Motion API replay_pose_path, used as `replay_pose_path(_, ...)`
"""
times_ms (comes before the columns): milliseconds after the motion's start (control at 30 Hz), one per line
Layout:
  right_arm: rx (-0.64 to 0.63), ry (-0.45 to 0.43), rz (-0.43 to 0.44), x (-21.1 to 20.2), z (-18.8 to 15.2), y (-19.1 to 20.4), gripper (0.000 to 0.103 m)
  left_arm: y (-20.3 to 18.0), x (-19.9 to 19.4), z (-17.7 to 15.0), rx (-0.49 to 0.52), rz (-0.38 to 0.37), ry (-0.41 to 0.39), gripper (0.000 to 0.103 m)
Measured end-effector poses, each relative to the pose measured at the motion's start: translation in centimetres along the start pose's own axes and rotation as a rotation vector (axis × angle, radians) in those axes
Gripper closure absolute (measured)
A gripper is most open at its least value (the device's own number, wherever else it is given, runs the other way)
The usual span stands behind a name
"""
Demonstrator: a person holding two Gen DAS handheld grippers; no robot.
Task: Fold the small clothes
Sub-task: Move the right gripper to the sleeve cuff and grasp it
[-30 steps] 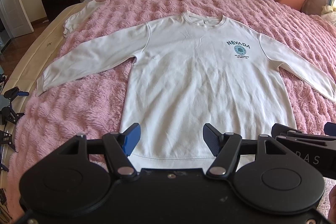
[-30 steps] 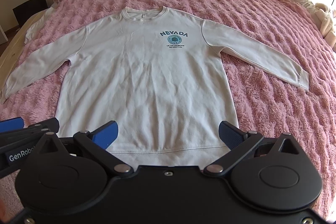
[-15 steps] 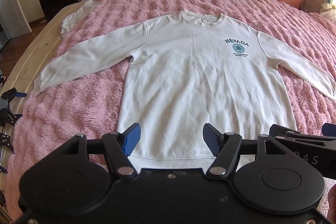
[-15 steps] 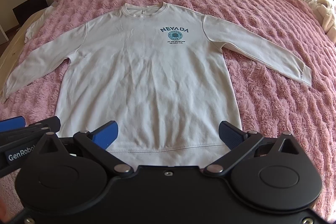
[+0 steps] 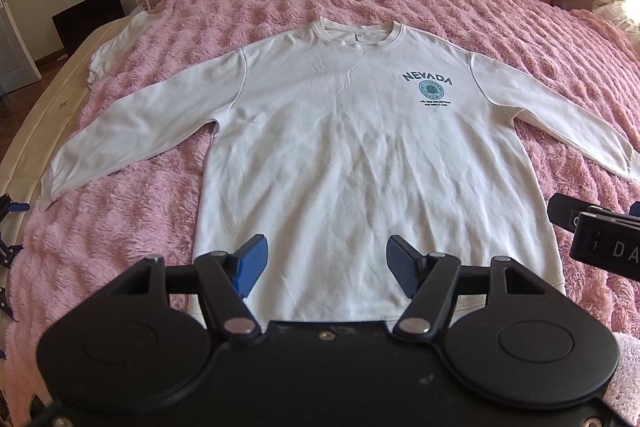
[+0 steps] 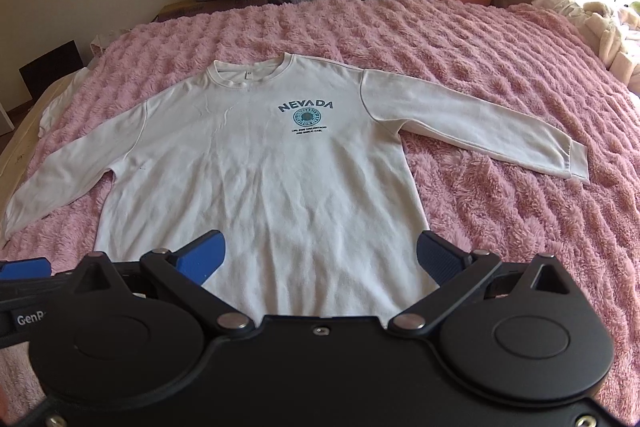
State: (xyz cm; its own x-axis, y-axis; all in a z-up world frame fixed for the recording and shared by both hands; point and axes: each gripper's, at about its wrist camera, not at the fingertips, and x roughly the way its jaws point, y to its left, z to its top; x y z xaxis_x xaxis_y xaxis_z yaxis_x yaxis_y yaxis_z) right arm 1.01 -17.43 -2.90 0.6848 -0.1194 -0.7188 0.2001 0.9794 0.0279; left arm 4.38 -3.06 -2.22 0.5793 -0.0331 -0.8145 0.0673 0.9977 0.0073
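We hold the left gripper [image 5: 324, 263] and right gripper [image 6: 320, 259] spread wide, empty, near the sweatshirt [image 5: 360, 155] hem. Pinching the fluffy blanket [image 6: 500, 47] too could drag our fold askew.

Both views have risen and tilted up; the sweatshirt [image 5: 360, 163] sits lower, more room visible

Left gripper [image 5: 323, 267]: matte black body, two round discs, silver pivot bolts, ribbed blue pads [image 5: 251, 265]. Right gripper [image 6: 320, 259], same black build, blue pads [image 6: 204, 259], small centre screw; white "GenR" lettering on the neighbouring tool at the edge
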Motion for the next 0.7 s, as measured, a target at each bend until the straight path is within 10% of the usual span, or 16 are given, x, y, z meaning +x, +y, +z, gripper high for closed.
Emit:
replay_pose_path(267, 0.175, -0.048, -0.050, 1.9, 0.9, -7.8, 0.000, -4.2, 3.9, 3.1, 0.081, -0.080, -0.021, 0.034)
replay_pose_path(533, 0.261, -0.139, -0.362, 4.9, 0.6, -17.9, 0.000, -11.4, 11.4, 8.8, 0.100, -0.272, -0.038, 0.034)
replay_pose_path(700, 0.233, -0.225, -0.406, 7.9, 0.0, -22.9, 0.005, -17.4, 16.8, 11.9, 0.159, -0.345, -0.060, 0.034)
